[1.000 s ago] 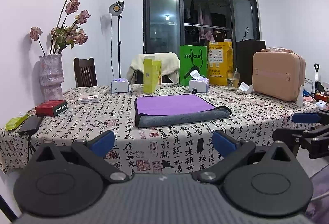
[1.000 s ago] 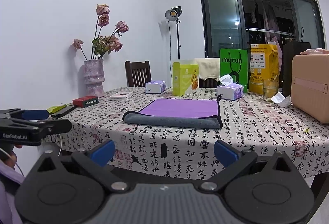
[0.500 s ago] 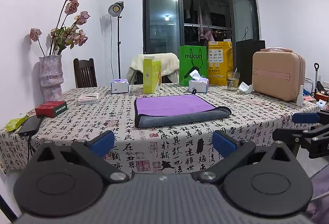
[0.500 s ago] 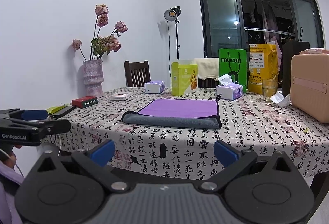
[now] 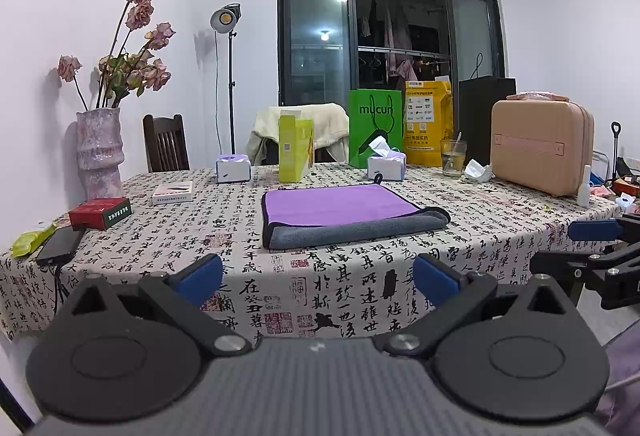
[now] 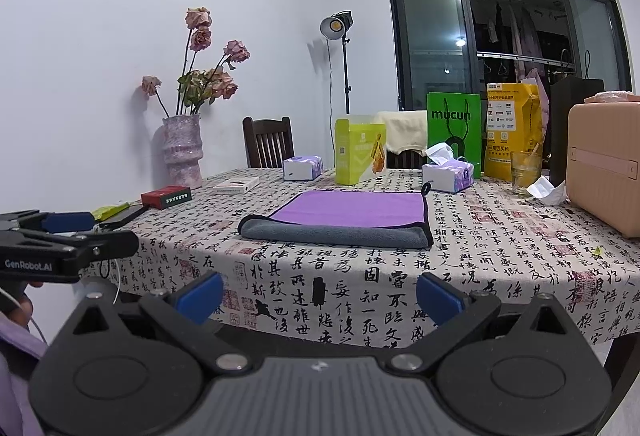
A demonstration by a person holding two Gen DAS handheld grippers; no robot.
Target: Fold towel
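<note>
Claws (image 5: 318,278) (image 6: 320,294) agape | vase (image 5: 99,151): wilted roses | glass (image 6: 525,171): maybe liquid

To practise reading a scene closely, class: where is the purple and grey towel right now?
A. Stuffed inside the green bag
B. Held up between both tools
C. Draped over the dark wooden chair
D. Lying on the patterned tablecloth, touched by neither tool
D: the towel lies on the tablecloth, while the open left tool and open right tool sit short of the table edge.
</note>
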